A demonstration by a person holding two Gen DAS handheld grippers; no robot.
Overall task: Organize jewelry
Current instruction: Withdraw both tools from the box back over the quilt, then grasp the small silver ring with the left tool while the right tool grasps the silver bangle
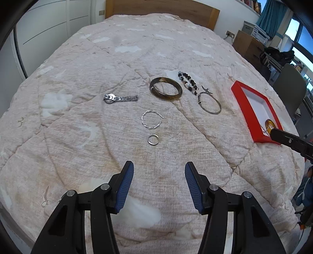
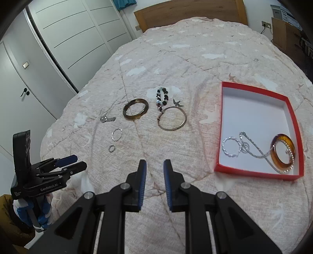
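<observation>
On the bed lie a small silver ring [image 1: 153, 139] [image 2: 111, 148], a twisted silver bangle [image 1: 152, 121] [image 2: 116, 134], a watch [image 1: 119, 98] [image 2: 107, 118], a dark brown bangle [image 1: 166, 88] [image 2: 135, 111], a beaded bracelet [image 1: 187, 80] [image 2: 162, 97] and a thin metal bangle [image 1: 210, 103] [image 2: 172, 118]. A red box [image 1: 254, 91] [image 2: 254, 91] at the right holds an amber bangle [image 2: 282, 154], a silver chain [image 2: 254, 148] and a twisted ring [image 2: 231, 147]. My left gripper [image 1: 159, 172] [image 2: 75, 162] is open and empty, short of the small ring. My right gripper [image 2: 155, 166] is open and empty left of the box.
The pale patterned bedspread [image 1: 97, 136] covers the bed up to a wooden headboard [image 2: 187, 11]. White wardrobe doors [image 2: 58, 48] stand at the left. A cardboard box [image 1: 248, 46], chair and window area lie at the right.
</observation>
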